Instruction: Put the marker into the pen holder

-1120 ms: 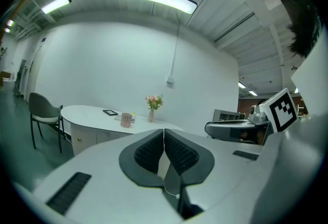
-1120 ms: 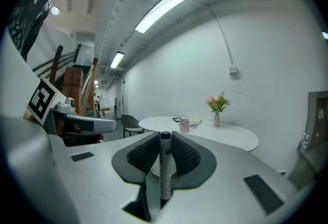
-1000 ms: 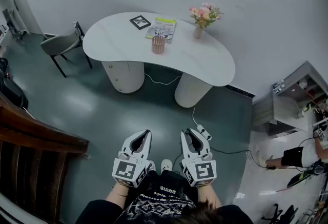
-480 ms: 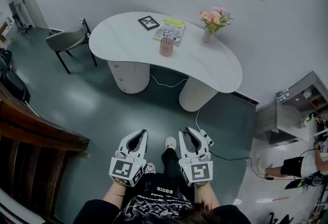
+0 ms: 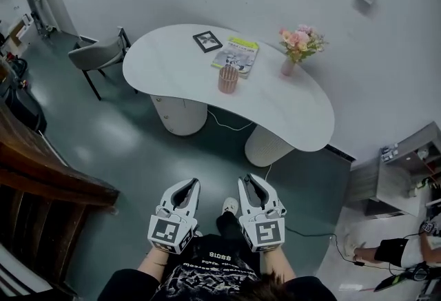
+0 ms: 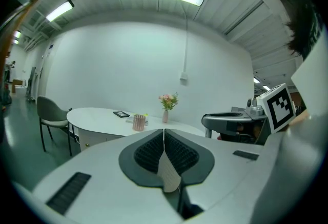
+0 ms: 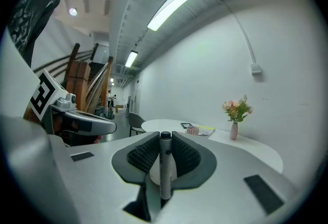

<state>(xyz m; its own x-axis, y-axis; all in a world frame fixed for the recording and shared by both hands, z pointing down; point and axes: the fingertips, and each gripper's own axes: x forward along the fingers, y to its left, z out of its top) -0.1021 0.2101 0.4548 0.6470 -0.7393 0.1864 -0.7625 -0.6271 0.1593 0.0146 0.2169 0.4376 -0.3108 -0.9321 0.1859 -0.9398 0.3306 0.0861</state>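
A ribbed pink pen holder [image 5: 228, 78] stands upright on the white curved table [image 5: 289, 113], well ahead of both grippers. It also shows small and far off as the pen holder [image 6: 138, 122] in the left gripper view and the pen holder [image 7: 196, 130] in the right gripper view. My right gripper [image 5: 249, 180] is held at waist height and is shut on a white marker [image 7: 165, 164] with a dark cap, which stands up between its ribbed pads. Beside it, my left gripper [image 5: 189, 184] is shut, its pads [image 6: 154, 148] meeting with nothing between them.
On the table lie a green magazine [image 5: 238, 55] and a small black picture frame [image 5: 207, 40], with a vase of pink flowers [image 5: 298, 45] to the right. A grey chair [image 5: 96, 55] stands at the table's left end. Dark wooden steps [image 5: 41, 182] are at left, a grey shelf [image 5: 400, 169] at right.
The table has drifted right and slightly down in the head view as the person walks on. Both grippers keep their pose, the marker still held.
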